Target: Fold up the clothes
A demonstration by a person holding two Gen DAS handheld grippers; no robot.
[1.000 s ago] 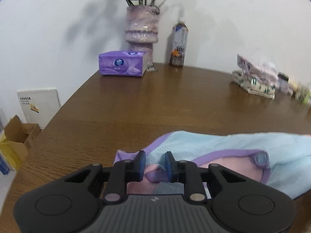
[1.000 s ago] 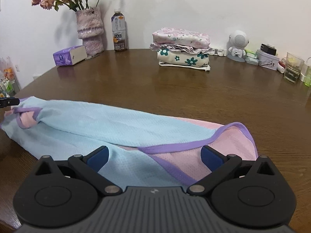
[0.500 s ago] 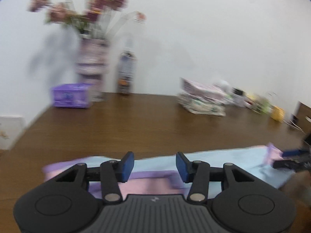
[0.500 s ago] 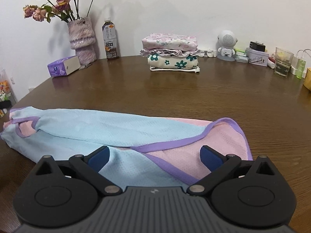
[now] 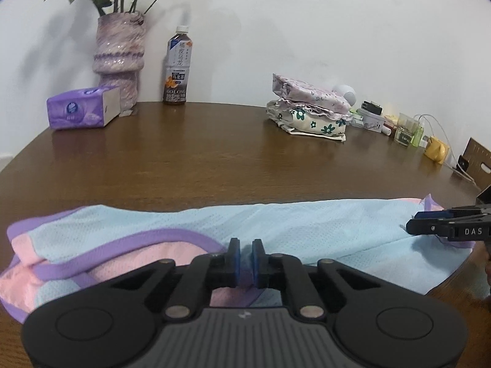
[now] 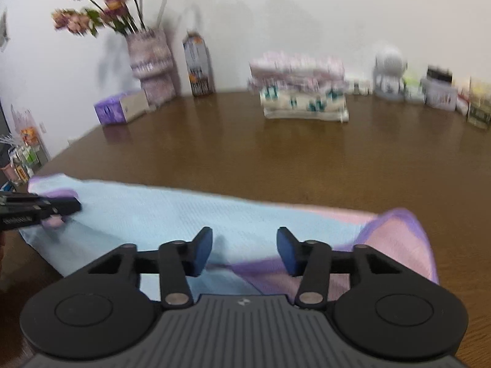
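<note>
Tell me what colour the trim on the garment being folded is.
Purple: the trim edges the light blue and pink garment, clearest in the left wrist view.

A brown wooden table [image 5: 214, 165] carries a light-blue, pink and purple-trimmed garment [image 5: 276, 230] at 6 o'clock, a tissue box [image 5: 81, 112] at 10, a vase [image 5: 119, 58], an oolong tea bottle [image 5: 178, 67], folded clothes [image 5: 310, 113] at 1.

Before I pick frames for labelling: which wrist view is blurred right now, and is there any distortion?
Right wrist view: motion-smeared, the folded stack and flowers streaked, though the right gripper reads crisp. Left wrist view: sharp, bottle label legible. Both views: fisheye bends the table edge, dark corners.
</note>
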